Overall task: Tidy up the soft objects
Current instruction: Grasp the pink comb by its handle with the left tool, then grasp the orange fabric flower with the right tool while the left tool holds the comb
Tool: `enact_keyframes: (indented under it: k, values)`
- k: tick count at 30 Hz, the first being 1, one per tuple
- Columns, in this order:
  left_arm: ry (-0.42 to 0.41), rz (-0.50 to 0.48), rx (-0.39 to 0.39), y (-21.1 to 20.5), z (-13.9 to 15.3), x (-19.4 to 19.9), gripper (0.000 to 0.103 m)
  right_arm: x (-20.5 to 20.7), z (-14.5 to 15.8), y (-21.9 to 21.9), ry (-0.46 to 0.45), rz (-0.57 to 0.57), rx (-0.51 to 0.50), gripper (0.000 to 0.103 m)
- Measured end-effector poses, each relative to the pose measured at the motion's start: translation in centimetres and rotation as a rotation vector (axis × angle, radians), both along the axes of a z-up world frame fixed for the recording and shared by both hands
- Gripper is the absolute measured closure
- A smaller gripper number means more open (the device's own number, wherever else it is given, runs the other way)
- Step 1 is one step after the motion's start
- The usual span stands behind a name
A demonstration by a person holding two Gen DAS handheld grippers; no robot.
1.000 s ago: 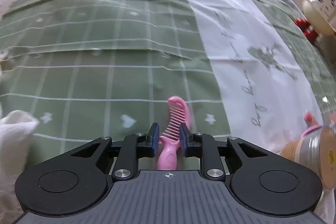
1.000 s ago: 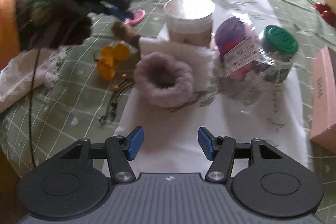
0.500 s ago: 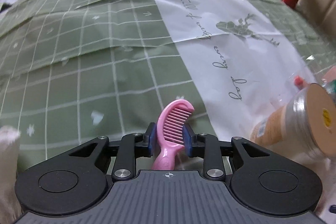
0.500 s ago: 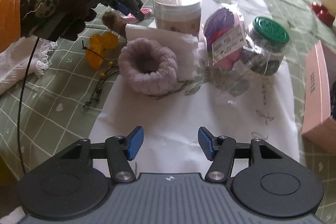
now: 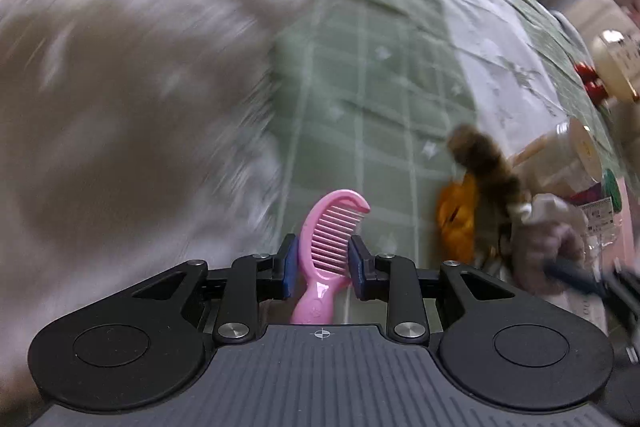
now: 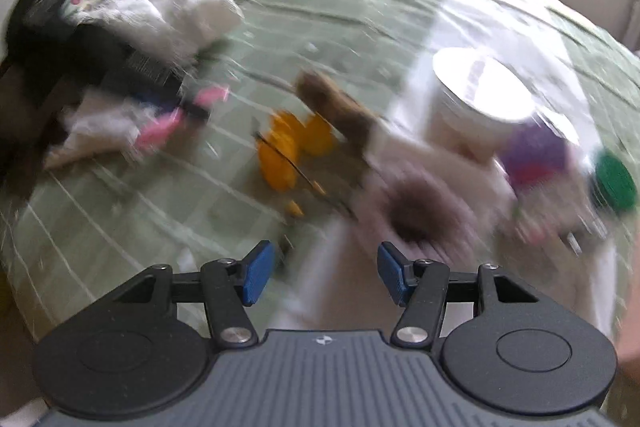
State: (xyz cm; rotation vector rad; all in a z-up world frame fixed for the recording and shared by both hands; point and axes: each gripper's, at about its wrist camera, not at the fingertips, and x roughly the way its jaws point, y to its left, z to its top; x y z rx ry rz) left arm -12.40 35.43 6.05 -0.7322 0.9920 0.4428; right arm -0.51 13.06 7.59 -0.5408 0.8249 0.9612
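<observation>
My left gripper [image 5: 322,263] is shut on a pink comb [image 5: 328,247], which stands up between the blue pads above the green checked bedspread [image 5: 360,67]. A blurred white cloth pile [image 5: 120,107] fills the left of that view. In the right wrist view the same comb [image 6: 160,129] shows as a pink smear beside the white cloth pile [image 6: 172,11]. My right gripper [image 6: 322,275] is open with nothing between its fingers, hovering in front of a mauve fluffy ring [image 6: 416,211]. A brown furry piece [image 6: 340,111] and an orange item [image 6: 284,151] lie just beyond.
A white tub [image 6: 480,99], a purple bagged item [image 6: 536,155] and a green-lidded jar [image 6: 614,183] stand at the right on the white strip of the spread. A cream round object [image 5: 616,67] with red pieces sits at the far right edge.
The left gripper has swung quickly left with the comb, from beside the jar to next to the white cloth pile. The right gripper's view has shifted left too. Both views are now motion-blurred.
</observation>
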Motion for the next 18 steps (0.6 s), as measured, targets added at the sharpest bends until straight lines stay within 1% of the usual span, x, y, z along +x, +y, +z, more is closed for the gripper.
enact_keyframes:
  k: [2, 3, 4, 8, 12, 13, 14, 15, 16, 18]
  values:
    - [-0.007, 0.037, -0.041, -0.2, -0.1, -1.7, 0.073, -0.3, -0.3, 2.5, -0.074, 0.020, 0.005, 0.045]
    - [-0.011, 0.047, -0.053, -0.3, -0.1, -2.2, 0.073, -0.2, -0.3, 3.6, -0.090, 0.014, 0.016, 0.045]
    - [-0.017, 0.050, -0.063, -0.5, -0.1, -2.8, 0.073, 0.3, -0.3, 4.7, -0.081, -0.002, 0.024, 0.045]
    - [-0.030, 0.038, -0.083, -1.0, 0.0, -3.8, 0.073, 3.2, -1.1, 7.6, 0.043, -0.108, 0.022, 0.045]
    - [-0.043, 0.067, -0.098, -1.0, 0.1, -5.0, 0.073, 5.6, -3.3, 9.9, 0.189, -0.213, -0.028, 0.046]
    - [-0.049, 0.076, -0.095, -1.0, 0.3, -5.4, 0.073, 6.0, -3.7, 10.4, 0.223, -0.232, -0.039, 0.047]
    - [-0.051, 0.083, -0.093, -0.9, 0.4, -5.7, 0.073, 5.8, -4.0, 10.8, 0.236, -0.237, -0.033, 0.050]
    - [-0.052, 0.092, -0.091, -0.8, 0.5, -6.0, 0.073, 5.6, -3.8, 11.3, 0.239, -0.217, -0.020, 0.055]
    - [-0.052, 0.101, -0.091, -0.8, 0.5, -6.3, 0.073, 4.8, -3.4, 11.8, 0.242, -0.160, -0.007, 0.065]
    - [-0.049, 0.116, -0.092, -0.6, 0.4, -6.7, 0.073, 2.7, -2.7, 12.1, 0.266, -0.045, 0.021, 0.066]
